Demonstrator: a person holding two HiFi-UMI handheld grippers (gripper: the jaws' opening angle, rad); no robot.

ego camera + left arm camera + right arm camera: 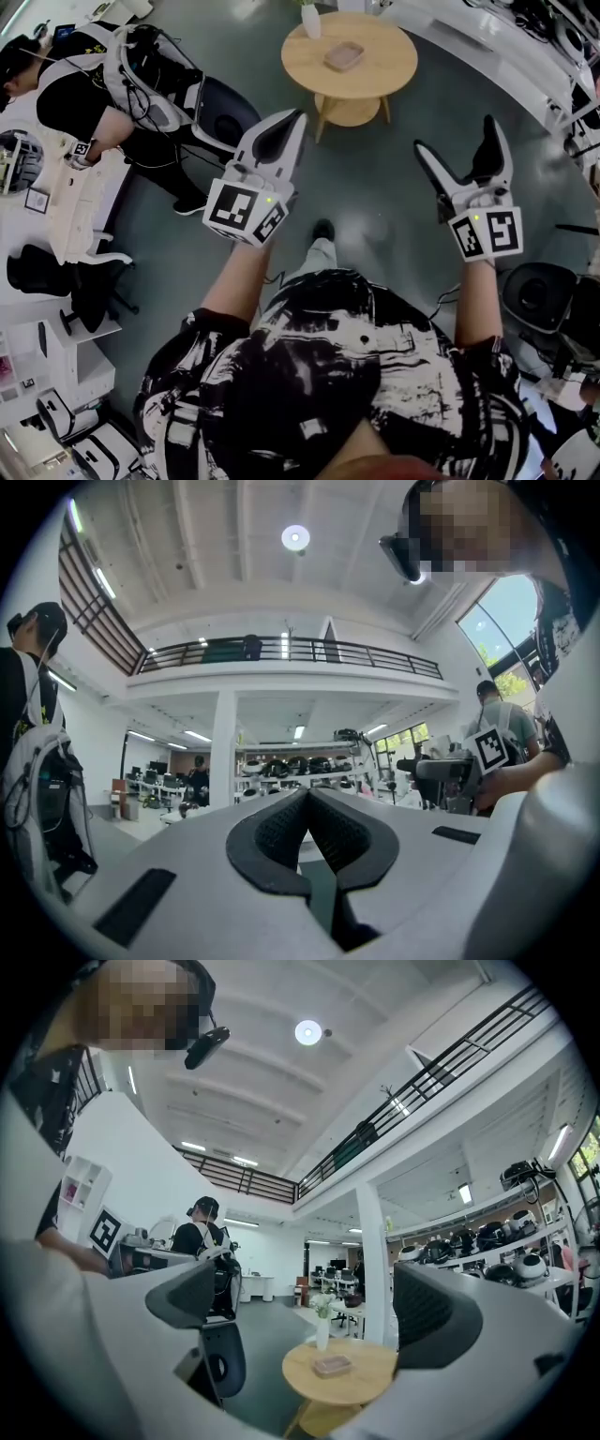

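Holding nothing, my left gripper [296,116] has its fingers pressed together, and my right gripper [457,137] has them wide apart. The little box [343,56] lies on the round table [394,67], well ahead. Reaching carelessly, I could knock over the vase [310,19] near it.

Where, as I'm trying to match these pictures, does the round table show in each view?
Head view: the table is at top centre.
Left gripper view: not in it.
Right gripper view: the table is at bottom centre.
Shared landmark: the person in black, left of the table, at the left in all three views.
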